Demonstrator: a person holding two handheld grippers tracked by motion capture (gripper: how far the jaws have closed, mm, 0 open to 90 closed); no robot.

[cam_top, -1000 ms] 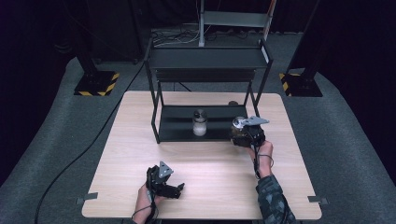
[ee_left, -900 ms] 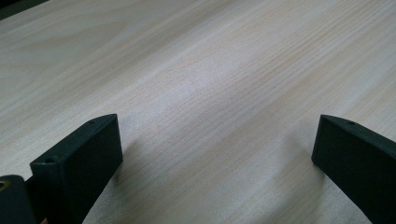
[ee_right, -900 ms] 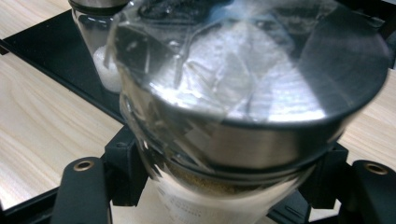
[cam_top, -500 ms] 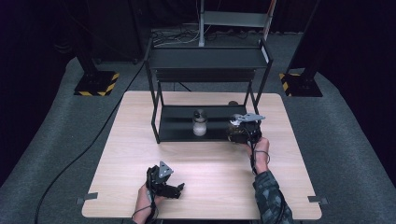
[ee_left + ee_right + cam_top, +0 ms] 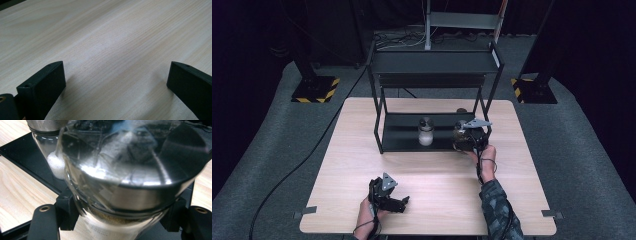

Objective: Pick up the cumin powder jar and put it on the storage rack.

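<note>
Right hand-held gripper [image 5: 462,140] clamped on a glass jar [image 5: 130,170] with a shiny metal lid; the jaws press its sides just under the lid in the right gripper view. Jar holds brownish granules at the level of the pads. Its long axis runs roughly along the camera's line of sight, lid end toward the camera, so the lid top faces back at the lens; exact tilt off vertical is hard to tell. In the high view the jar sits at the right end of the lower shelf of the black metal rack [image 5: 382,135], at the front edge; whether its base touches the shelf I cannot tell.

Second jar [image 5: 425,131] with white powder stands upright on the same shelf, to the left, apart from the held one.

Right forearm reaches forward from the bottom edge, sleeve patterned, wrist straight, hand behind the gripper body.

Left hand-held gripper [image 5: 388,192] is low over the bare worktop [image 5: 437,175] near the front edge, jaws spread wide with nothing between them, only wood grain in the left gripper view.
</note>
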